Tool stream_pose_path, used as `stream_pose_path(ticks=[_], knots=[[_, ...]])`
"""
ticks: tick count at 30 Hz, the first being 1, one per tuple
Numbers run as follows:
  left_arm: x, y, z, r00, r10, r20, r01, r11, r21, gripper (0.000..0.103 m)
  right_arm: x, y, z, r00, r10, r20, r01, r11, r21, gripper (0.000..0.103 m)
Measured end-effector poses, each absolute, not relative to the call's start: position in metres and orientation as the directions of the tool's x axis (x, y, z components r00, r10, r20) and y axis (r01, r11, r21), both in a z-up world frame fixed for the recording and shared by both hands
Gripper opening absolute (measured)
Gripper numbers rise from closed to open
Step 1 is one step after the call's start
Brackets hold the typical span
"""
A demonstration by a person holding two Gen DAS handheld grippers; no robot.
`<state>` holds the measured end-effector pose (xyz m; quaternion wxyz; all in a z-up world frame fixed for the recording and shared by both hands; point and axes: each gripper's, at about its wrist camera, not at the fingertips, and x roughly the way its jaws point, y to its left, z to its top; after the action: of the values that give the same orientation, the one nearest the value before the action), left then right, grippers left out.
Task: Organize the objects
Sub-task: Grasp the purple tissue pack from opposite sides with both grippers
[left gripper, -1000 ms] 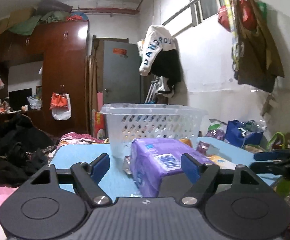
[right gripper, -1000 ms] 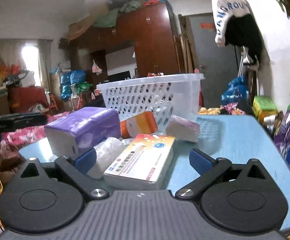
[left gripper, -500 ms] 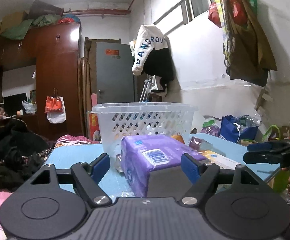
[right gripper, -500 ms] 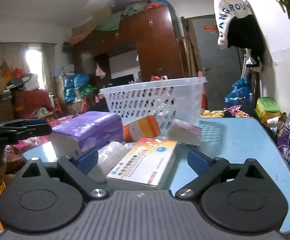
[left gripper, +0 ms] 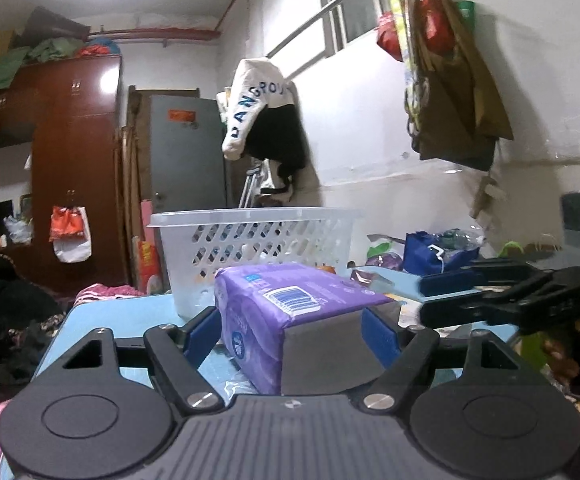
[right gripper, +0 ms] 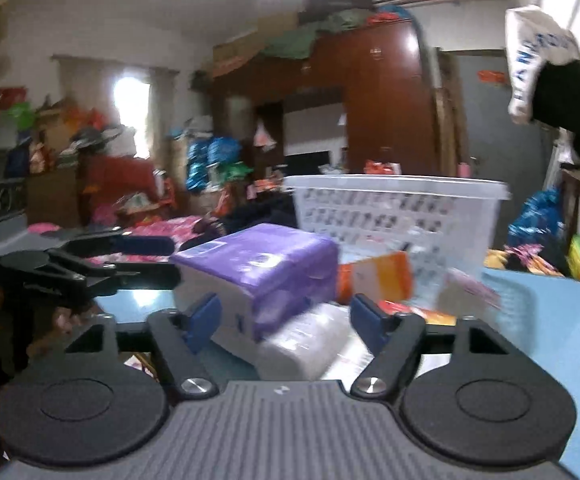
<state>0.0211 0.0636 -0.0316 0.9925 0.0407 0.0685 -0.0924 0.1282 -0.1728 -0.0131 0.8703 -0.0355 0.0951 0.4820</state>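
While both tools hover low at the near edge of the blue surface [right gripper: 538, 300], items read left to right as follows. Left gripper [left gripper: 290, 330]: fingers [left gripper: 199, 332] spread, straddling the purple tissue pack [left gripper: 290, 304] without visibly pressing it; contact cannot be confirmed. Pack: lying at the near edge, in front of the white basket [left gripper: 257, 236]. Right gripper [right gripper: 281, 322]: fingers [right gripper: 201, 322] parted, nothing held, facing the pack and a clear-wrapped bundle [right gripper: 302, 340]. Orange box [right gripper: 374, 280] and flat carton [right gripper: 430, 314]: crowded just beside the pack.

Handling judgement: close squarely on the pack's soft sides, then lift above the basket rim before moving forward. Open room lies on the right half of the surface; the near edge is close.
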Motion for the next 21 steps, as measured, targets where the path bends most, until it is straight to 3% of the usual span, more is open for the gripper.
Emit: stream_pose_path(ticks=[10, 14, 21], knots=[[0.043, 0.070, -0.044, 0.948, -0.229, -0.219, 0.250, 0.965, 0.074, 0.072, 0.140, -0.155, -0.015, 0.456, 0.858, -0.237, -0.880, 0.474, 0.025, 0.067], [0.049, 0.073, -0.046, 0.936, -0.267, -0.227, 0.283, 0.958, 0.039, 0.063, 0.139, -0.148, -0.015, 0.435, 0.860, -0.269, -0.891, 0.453, 0.007, 0.052], [0.045, 0.070, -0.044, 0.946, -0.248, -0.209, 0.264, 0.963, 0.054, 0.057, 0.134, -0.154, -0.015, 0.445, 0.864, -0.236, -0.889, 0.457, -0.005, 0.050]])
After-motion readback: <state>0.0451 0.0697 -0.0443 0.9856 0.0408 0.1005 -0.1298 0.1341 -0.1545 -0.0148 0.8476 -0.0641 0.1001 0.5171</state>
